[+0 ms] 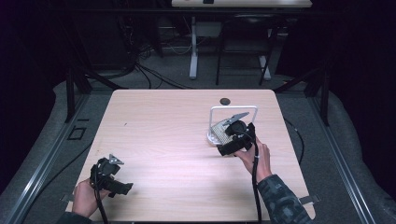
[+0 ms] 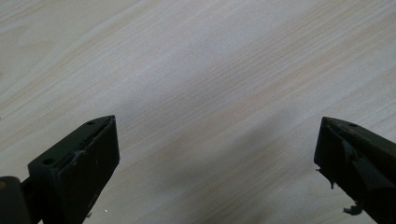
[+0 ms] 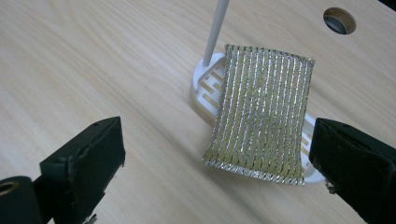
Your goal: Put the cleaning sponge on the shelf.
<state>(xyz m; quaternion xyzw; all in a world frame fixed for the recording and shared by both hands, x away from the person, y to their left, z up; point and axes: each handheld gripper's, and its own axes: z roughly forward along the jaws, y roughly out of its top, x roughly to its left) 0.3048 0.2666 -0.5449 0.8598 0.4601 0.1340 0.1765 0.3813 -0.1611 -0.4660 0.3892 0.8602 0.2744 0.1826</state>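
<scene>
A gold and silver glittery sponge lies tilted across a white slotted holder base, from which a thin white rod rises. In the high view the sponge rests under the holder's white frame at the table's right middle. My right gripper is open wide, its jaws standing either side of the sponge's near end without touching it; a hand holds the right gripper just in front of the holder. My left gripper is open over bare wood, and that left gripper sits at the table's front left.
The light wooden table has a round cable hole behind the holder, also visible as the hole at the far right. Beyond the table stand black frame legs, floor cables and another desk.
</scene>
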